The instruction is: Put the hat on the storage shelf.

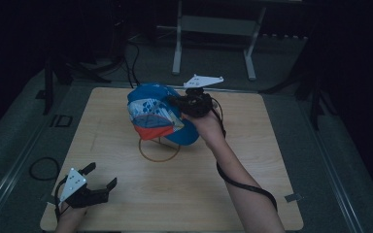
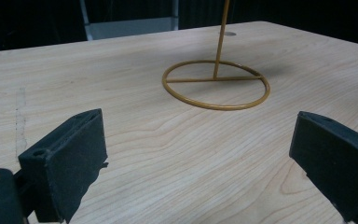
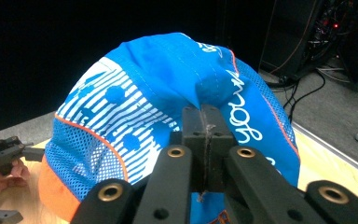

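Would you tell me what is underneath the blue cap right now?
Under the blue cap stands a gold wire stand: its ring base lies on the wooden table and its thin post rises into the cap. The post's top is hidden by the fabric.

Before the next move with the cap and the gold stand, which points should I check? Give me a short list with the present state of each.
1. Right gripper pinches the cap fabric, jaws closed: ok.
2. Cap is above the gold wire stand: ok.
3. Cap is seated on the stand's pole: cannot tell, the cap hides the pole's top.
4. Stand's ring base lies flat on the table: ok.
5. Left gripper is open, holds nothing, apart from the stand: ok.
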`<state>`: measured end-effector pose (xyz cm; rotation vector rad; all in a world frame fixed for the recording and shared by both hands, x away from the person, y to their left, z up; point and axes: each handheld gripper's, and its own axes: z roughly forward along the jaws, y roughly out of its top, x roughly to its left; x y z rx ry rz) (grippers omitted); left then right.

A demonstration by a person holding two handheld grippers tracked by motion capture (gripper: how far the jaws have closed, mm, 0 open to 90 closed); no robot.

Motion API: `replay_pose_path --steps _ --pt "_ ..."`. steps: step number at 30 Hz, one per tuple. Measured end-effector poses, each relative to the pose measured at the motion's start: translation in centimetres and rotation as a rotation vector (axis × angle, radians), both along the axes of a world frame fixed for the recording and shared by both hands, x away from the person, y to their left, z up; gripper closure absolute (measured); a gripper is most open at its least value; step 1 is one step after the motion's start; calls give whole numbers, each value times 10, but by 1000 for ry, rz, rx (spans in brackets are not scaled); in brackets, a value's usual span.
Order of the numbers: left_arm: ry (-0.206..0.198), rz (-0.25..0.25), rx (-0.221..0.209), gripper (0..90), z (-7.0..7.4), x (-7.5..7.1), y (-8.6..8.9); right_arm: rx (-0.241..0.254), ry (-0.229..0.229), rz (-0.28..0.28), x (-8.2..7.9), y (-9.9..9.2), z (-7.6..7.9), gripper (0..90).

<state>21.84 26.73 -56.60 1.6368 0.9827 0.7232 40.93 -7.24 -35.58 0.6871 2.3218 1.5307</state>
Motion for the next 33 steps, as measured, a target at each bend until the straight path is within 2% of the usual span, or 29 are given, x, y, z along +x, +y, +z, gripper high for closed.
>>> replay_pose_path --steps 3,5,6,16,21,25,30,33 --pt "0 1 -3 42 0 0 0 24 6 9 1 -1 0 789" --pt "3 1 -2 42 0 0 1 27 6 9 1 -1 0 778" --pt "3 1 -2 42 0 0 1 29 7 10 1 -1 -1 744" --pt "2 -2 -5 42 -1 0 0 50 7 24 -5 -3 0 675" --pt "3 -4 -3 42 -1 0 -1 61 -2 37 -10 -5 5 583" --pt "5 -5 -3 42 -1 0 -1 48 -19 51 -16 -9 7 481" --pt "6 -6 -3 42 -1 0 -1 16 -41 65 -22 -13 5 418" --pt "6 -6 -1 42 -1 0 -1 21 -35 67 -24 -17 2 385"
